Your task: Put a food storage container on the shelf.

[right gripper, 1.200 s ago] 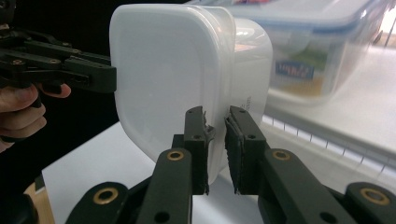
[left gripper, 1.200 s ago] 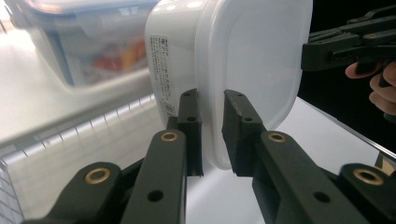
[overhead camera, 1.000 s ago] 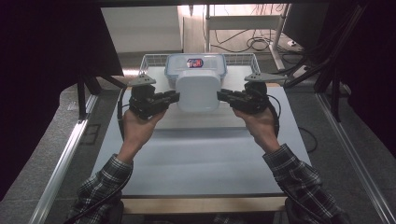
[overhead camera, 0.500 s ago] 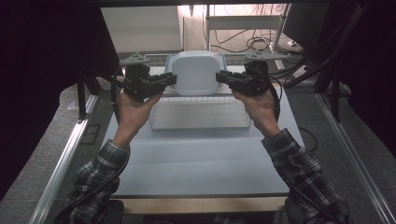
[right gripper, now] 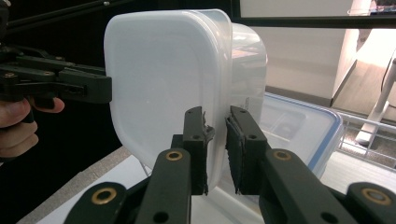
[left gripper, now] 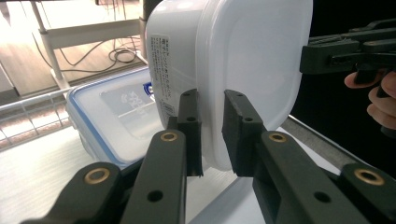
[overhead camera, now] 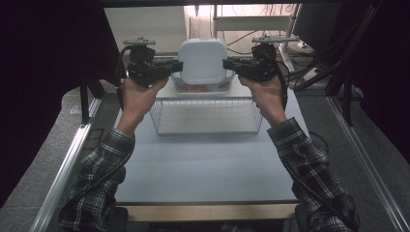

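A white plastic container (overhead camera: 203, 60) with its lid on hangs tilted on edge in the air, its broad face toward the high view. My left gripper (overhead camera: 176, 65) is shut on its left rim and my right gripper (overhead camera: 229, 63) on its right rim. In the left gripper view my gripper (left gripper: 212, 100) pinches the lid's rim of the container (left gripper: 243, 60), with the other gripper (left gripper: 345, 51) across it. The right gripper view shows my gripper (right gripper: 217, 114) clamped on the container's (right gripper: 163, 84) edge, and the left gripper (right gripper: 60, 84) beyond.
A wire basket (overhead camera: 205, 100) stands on the grey table below the container. Behind its near wall sits a clear box with a blue-rimmed lid (overhead camera: 200, 88), also seen under the container (left gripper: 107, 116) (right gripper: 299, 130). Dark curtains flank the table; cables lie on the floor behind.
Both hands have risen together, carrying the white container up from just over the basket to well above it. The grip on its two rims has not changed.
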`<state>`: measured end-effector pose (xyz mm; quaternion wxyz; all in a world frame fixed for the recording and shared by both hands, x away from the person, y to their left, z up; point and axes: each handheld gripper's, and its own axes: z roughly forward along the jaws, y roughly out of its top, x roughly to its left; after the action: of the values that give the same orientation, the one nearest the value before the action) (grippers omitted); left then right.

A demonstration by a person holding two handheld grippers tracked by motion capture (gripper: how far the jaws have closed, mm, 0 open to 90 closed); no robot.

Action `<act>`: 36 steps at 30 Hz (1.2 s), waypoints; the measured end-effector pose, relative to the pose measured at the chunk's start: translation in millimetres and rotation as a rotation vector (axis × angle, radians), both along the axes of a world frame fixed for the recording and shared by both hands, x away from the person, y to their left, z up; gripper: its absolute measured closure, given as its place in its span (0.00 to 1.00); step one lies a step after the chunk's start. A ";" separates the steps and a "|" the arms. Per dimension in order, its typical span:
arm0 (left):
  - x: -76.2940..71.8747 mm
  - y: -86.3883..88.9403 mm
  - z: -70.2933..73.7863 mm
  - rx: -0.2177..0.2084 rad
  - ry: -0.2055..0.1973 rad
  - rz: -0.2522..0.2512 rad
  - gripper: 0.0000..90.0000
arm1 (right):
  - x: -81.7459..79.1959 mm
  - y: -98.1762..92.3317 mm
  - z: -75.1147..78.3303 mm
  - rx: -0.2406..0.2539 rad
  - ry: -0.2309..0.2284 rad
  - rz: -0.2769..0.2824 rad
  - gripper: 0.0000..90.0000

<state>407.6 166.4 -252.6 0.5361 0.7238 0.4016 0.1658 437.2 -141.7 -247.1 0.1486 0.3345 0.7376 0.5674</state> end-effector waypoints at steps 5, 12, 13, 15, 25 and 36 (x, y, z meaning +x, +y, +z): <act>9.2 1.4 0.0 -0.014 0.014 -0.003 0.86 | 9.1 1.8 1.2 -0.003 0.018 -0.010 0.86; 19.3 0.9 -1.8 -0.025 0.034 -0.004 0.81 | 19.1 3.9 -0.6 0.002 0.041 -0.016 0.83; 20.2 0.8 -1.5 -0.028 0.037 -0.004 0.80 | 19.9 4.0 -0.6 0.006 0.042 -0.018 0.83; 22.3 0.4 -1.0 -0.029 0.038 -0.007 0.79 | 21.2 4.3 -0.2 0.008 0.043 -0.020 0.82; 32.2 -3.0 -0.7 -0.021 0.053 0.003 0.74 | 29.3 8.9 1.3 -0.015 0.054 -0.037 0.74; 47.0 -2.4 -3.4 -0.050 0.095 0.004 0.66 | 41.0 13.8 0.3 -0.010 0.089 -0.037 0.67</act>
<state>454.6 163.9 -256.0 0.5340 0.7165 0.4319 0.1221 478.2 -128.0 -246.8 0.1279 0.3721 0.7400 0.5455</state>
